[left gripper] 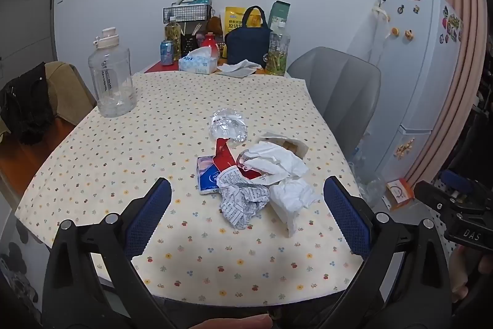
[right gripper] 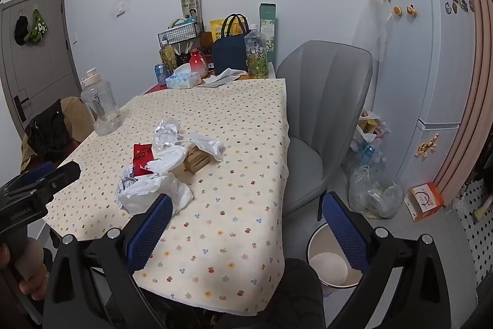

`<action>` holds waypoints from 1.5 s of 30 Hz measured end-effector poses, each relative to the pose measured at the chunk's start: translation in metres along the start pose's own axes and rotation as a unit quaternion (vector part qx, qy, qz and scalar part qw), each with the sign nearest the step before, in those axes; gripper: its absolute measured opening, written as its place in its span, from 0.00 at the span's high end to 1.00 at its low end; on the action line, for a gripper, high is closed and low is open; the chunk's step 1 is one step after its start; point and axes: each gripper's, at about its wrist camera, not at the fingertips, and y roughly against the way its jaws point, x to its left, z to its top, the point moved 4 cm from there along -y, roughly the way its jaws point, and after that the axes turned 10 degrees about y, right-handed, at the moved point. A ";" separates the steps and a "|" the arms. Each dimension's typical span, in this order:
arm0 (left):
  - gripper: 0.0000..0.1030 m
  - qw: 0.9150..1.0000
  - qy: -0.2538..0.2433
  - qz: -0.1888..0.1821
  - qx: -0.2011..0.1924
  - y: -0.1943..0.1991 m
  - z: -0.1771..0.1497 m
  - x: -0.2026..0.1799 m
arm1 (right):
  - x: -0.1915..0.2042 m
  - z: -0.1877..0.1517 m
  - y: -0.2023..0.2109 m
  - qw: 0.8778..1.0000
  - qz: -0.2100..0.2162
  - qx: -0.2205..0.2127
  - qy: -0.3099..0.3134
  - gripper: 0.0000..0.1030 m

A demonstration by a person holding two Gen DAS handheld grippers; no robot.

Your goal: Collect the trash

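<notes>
Two open grippers hovering over a desk with a heap of trash.

Left gripper [left gripper: 246, 205] spread wide and empty, angled down at the trash pile [left gripper: 255, 174] in the middle of the desk [left gripper: 123, 150], on a cream cloth dotted with small flowers: crumpled white tissues [left gripper: 277, 162], printed paper [left gripper: 243, 199], red wrapper [left gripper: 225, 156], blue packet [left gripper: 208, 174], crushed clear plastic [left gripper: 228, 125]. Right gripper [right gripper: 246, 224] likewise wide open, nothing between its blue pads, off the desk's near right corner. Only in the right wrist view: white waste bin [right gripper: 332, 264] on the floor beside the desk, small brown carton [right gripper: 197, 161] in the pile, door with hanging items. Seen in both: grey chair [right gripper: 320, 100], fridge [right gripper: 431, 51] with magnets. Readable writing: "Tlex" on the tissue box [left gripper: 198, 60]; "DAS" on the right gripper's body in the left wrist view; Chinese print on a yellow bag [left gripper: 234, 17], too small to make out.
</notes>
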 end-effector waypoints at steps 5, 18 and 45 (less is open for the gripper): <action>0.05 1.000 -0.001 -0.001 0.001 0.000 0.000 0.000 | 0.001 -0.001 -0.001 1.000 -0.003 0.000 0.002 0.07; 0.05 1.000 0.002 0.002 0.004 -0.001 -0.002 0.003 | 0.002 -0.001 -0.002 1.000 -0.002 0.002 0.003 0.07; 0.05 1.000 0.003 0.006 0.004 -0.003 0.001 0.007 | 0.006 -0.003 -0.005 1.000 -0.002 0.003 0.004 0.07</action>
